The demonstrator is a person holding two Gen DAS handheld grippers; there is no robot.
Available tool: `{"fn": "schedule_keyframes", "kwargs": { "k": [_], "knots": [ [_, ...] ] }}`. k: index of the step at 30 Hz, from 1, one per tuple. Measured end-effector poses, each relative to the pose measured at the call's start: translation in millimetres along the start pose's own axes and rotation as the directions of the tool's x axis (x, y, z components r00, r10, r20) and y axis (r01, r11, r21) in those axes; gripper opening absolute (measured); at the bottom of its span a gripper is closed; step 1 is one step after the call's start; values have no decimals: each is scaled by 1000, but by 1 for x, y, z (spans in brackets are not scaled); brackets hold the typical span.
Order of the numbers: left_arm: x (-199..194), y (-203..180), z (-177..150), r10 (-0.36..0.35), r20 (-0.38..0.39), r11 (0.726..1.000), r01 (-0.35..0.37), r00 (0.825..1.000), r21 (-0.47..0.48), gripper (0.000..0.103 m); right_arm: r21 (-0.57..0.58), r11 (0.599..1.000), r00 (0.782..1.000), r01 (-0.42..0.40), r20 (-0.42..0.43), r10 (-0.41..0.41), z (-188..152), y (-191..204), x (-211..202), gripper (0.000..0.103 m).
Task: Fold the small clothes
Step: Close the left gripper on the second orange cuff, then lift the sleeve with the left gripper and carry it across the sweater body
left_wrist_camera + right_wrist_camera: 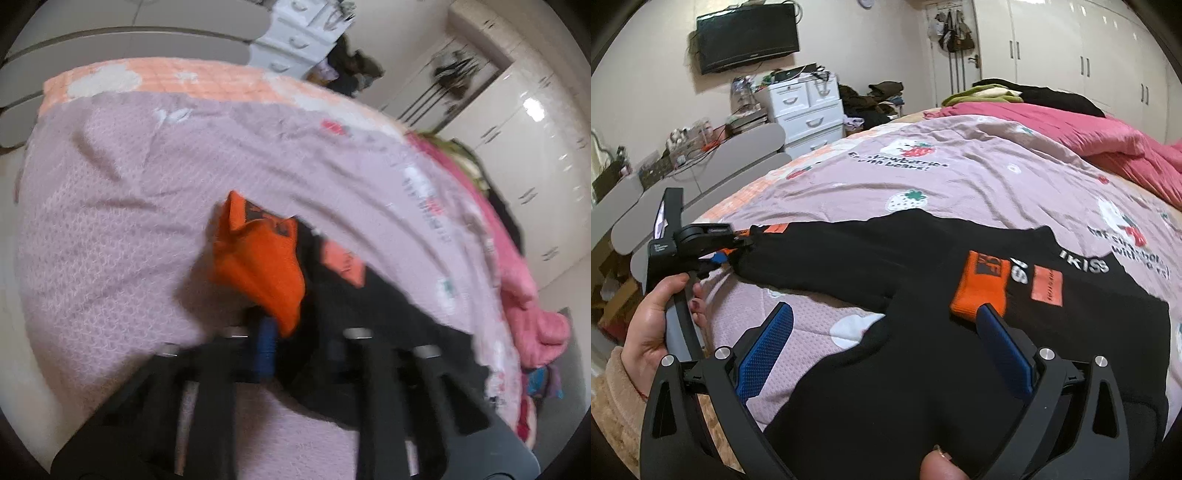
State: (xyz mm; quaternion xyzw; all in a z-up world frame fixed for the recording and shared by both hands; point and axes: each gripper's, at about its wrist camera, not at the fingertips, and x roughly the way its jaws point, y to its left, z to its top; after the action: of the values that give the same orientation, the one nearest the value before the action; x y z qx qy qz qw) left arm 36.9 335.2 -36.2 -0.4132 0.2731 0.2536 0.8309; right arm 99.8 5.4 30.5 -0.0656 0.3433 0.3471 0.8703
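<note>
A black sweatshirt (923, 266) with orange cuffs and patches lies spread on the lilac strawberry-print bedcover (960, 177). My left gripper (273, 325) is shut on the orange cuff (258, 266) of one sleeve, which stands up crumpled above the blurred fingers. In the right wrist view that left gripper (733, 256) pinches the sleeve end at the left, held by a hand (650, 325). My right gripper (884, 308) hangs open just over the sweatshirt's body, nothing between its blue pads (768, 347). The other orange cuff (979, 288) lies folded onto the chest beside its right finger.
A pink duvet (1089, 140) and dark clothes are heaped at the bed's far right. A white drawer unit (809, 110) and cluttered desk stand past the far edge. White wardrobes (1089, 48) line the back wall. A thumb (938, 469) shows at the bottom.
</note>
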Motion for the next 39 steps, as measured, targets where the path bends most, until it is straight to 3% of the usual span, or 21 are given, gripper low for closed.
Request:
{"fn": "schedule_keyframes", "kwargs": {
  "k": [10, 18, 29, 34, 39],
  "knots": [
    [-52, -50, -13, -185, 73, 974, 173, 980, 145, 7, 92, 994, 999, 53, -1, -53, -18, -36, -25, 99],
    [-85, -111, -16, -327, 70, 915, 298, 942, 271, 7, 175, 982, 997, 66, 26, -71, -29, -64, -47, 99],
    [-103, -171, -31, -418, 36, 847, 375, 908, 377, 7, 255, 962, 990, 103, 65, -123, -38, -100, -75, 99],
    [-102, -202, -49, -443, -16, 802, 405, 896, 439, 6, 296, 947, 984, 124, 85, -155, -42, -118, -90, 99],
    [-93, -225, -69, -460, -91, 757, 444, 883, 479, 5, 359, 912, 971, 196, 58, -232, -53, -143, -101, 99]
  ]
}}
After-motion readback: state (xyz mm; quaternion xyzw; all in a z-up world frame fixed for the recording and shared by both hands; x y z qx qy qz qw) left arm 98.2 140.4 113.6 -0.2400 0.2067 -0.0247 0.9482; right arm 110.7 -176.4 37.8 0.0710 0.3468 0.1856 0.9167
